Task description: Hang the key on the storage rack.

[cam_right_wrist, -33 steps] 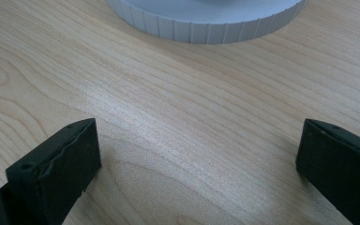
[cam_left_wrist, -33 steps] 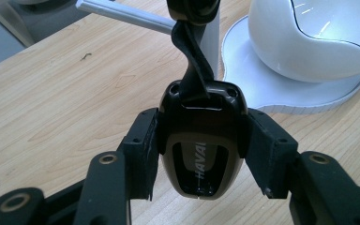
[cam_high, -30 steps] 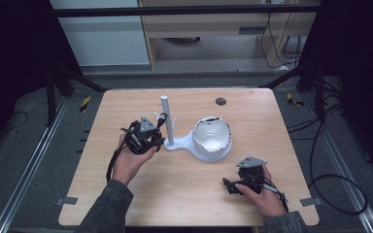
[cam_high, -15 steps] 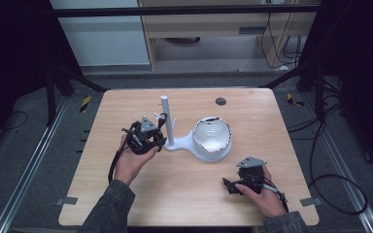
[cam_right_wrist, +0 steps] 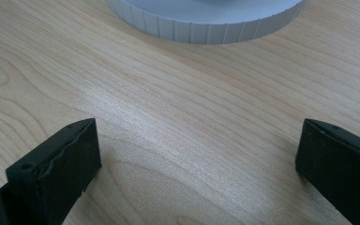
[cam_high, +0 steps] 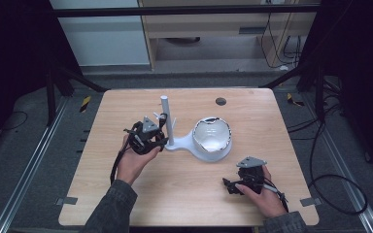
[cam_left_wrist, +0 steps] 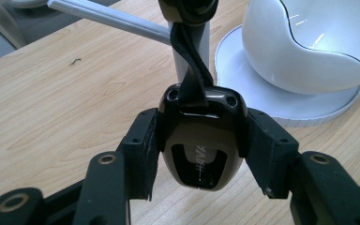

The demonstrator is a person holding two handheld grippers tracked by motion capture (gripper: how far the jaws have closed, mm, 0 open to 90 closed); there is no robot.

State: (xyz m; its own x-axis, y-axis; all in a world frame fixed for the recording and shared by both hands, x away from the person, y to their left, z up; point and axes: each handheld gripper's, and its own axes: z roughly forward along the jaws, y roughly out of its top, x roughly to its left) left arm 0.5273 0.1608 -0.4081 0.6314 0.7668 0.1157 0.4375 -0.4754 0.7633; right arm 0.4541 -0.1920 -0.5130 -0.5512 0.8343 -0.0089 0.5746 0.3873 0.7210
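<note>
On the table (cam_high: 126, 204), a white stand (cam_high: 184, 144) sits mid-scene. The left gripper (cam_left_wrist: 201, 140) pinches a key fob (cam_left_wrist: 200, 154) just left of the post (cam_high: 166, 119), strap looped over a peg. Hanging seems underway; next, release gently. The right gripper (cam_right_wrist: 197, 159) rests spread, near right.

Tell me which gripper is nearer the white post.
Left. The left gripper sits right beside the white post, shut on a dark fob whose strap runs up to it. The right gripper rests on the table, apart, jaws open.
</note>
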